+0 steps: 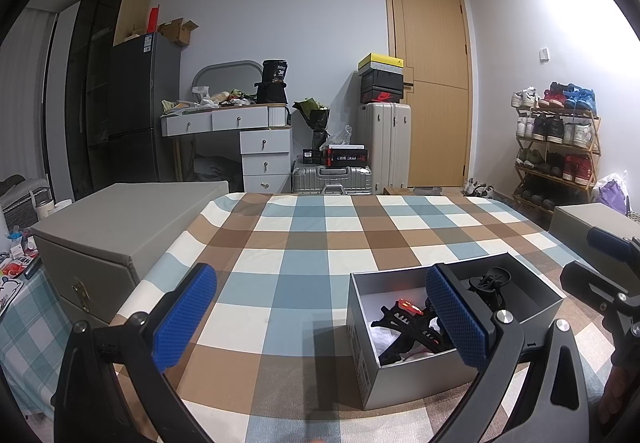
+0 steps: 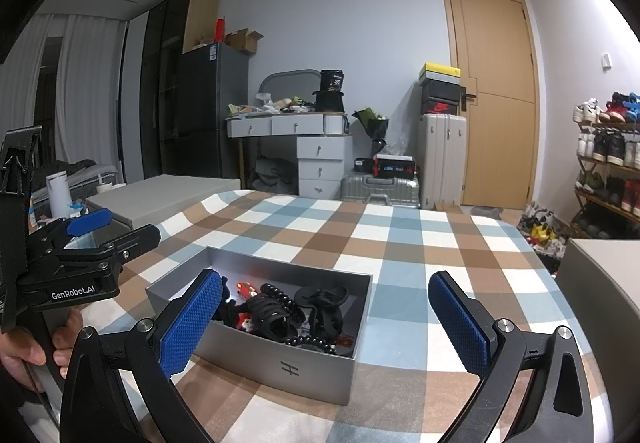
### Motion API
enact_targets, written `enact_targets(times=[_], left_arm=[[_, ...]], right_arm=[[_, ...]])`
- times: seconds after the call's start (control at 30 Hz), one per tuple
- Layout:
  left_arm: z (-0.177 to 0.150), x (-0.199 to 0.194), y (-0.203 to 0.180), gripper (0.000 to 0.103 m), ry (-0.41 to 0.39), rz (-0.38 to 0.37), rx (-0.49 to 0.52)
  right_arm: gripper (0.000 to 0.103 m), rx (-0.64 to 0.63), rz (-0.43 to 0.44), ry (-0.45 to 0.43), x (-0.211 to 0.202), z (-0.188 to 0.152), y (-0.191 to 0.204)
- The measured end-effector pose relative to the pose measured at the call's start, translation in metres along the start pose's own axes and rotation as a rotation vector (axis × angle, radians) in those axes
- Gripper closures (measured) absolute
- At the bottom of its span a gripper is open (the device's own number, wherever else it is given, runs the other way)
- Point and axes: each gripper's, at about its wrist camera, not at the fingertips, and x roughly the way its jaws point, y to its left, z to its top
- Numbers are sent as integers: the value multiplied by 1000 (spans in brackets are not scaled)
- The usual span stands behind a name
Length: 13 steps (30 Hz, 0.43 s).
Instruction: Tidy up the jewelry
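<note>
An open grey box point(image 2: 320, 375) sits on the checkered tablecloth and holds black hair claws point(image 2: 320, 307), a black bead bracelet point(image 2: 308, 341) and small red pieces point(image 2: 245, 288). The box also shows in the left wrist view point(image 1: 400, 375), low and right of centre. My left gripper point(image 1: 320, 317) is open and empty, above the cloth left of the box; its right finger overlaps the box. My right gripper point(image 2: 326, 323) is open and empty, held just before the box. The left gripper shows at the left edge of the right wrist view point(image 2: 100, 231).
A grey storage box point(image 1: 120, 231) stands at the table's left side, another point(image 2: 600, 283) at the right. Behind the table are a white dresser point(image 1: 256, 139), suitcases point(image 1: 384, 147), a door and a shoe rack point(image 1: 556, 147).
</note>
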Motion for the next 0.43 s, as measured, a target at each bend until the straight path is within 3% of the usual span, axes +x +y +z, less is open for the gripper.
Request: enact_targets(times=[0.43], left_arm=[[0,1,-1,1,1,-6,2]], right_arm=[[0,1,0,0,0,0,0]])
